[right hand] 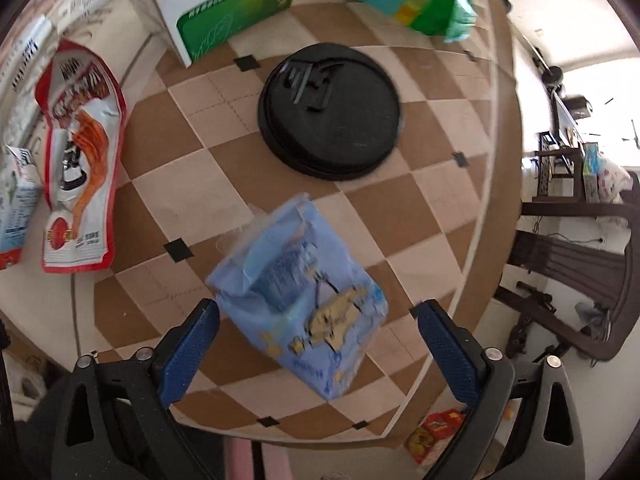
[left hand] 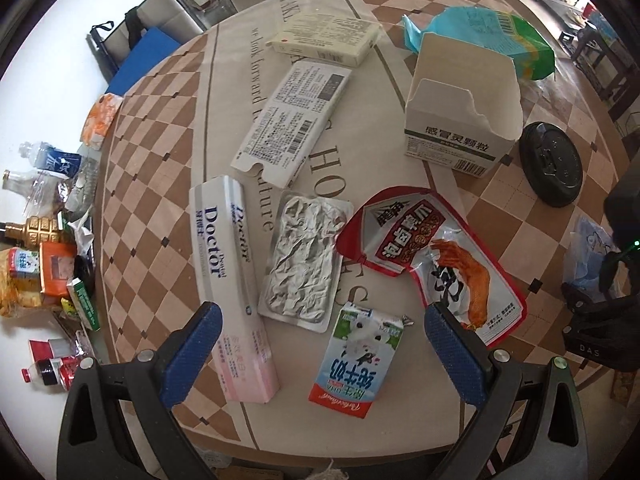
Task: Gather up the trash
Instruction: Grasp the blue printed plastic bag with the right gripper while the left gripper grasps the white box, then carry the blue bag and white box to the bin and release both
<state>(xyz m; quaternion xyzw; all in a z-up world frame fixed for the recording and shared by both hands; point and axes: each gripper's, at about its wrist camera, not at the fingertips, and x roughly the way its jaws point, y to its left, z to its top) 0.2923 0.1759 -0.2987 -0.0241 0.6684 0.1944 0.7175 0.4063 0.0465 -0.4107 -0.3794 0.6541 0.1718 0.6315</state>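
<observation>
The left gripper hangs over a round table covered in a brown-and-cream checked cloth, its blue, dimpled rubber pads spread wide with nothing between them. Directly ahead in the gap lies a small milk carton, flattened card with a cow print and a red base. Ahead and to the left of it sits a crumpled silver foil blister sheet, and beyond the left pad a long, glossy white toothpaste box marked "Doctor" that fades to pink at its near end. Ahead of the right pad is a torn, shiny red-and-white snack pouch showing a chicken foot. Farther ahead lie a flattened printed carton, a cream box, an opened white medicine box with ragged flaps, and a teal-and-green plastic bag. A round black plastic lid lies far right. Bottles and packets heaped on the floor at far left are too distorted to identify.

The right gripper also has its pads wide apart. Between and just ahead of them rests a soft, pale blue tissue pack, motion-blurred, so its print is unreadable; whether either pad touches it cannot be told. Straight beyond it lies the black lid, ribbed at its rim. The snack pouch lies to the left, the milk carton cut off at the frame edge.
</observation>
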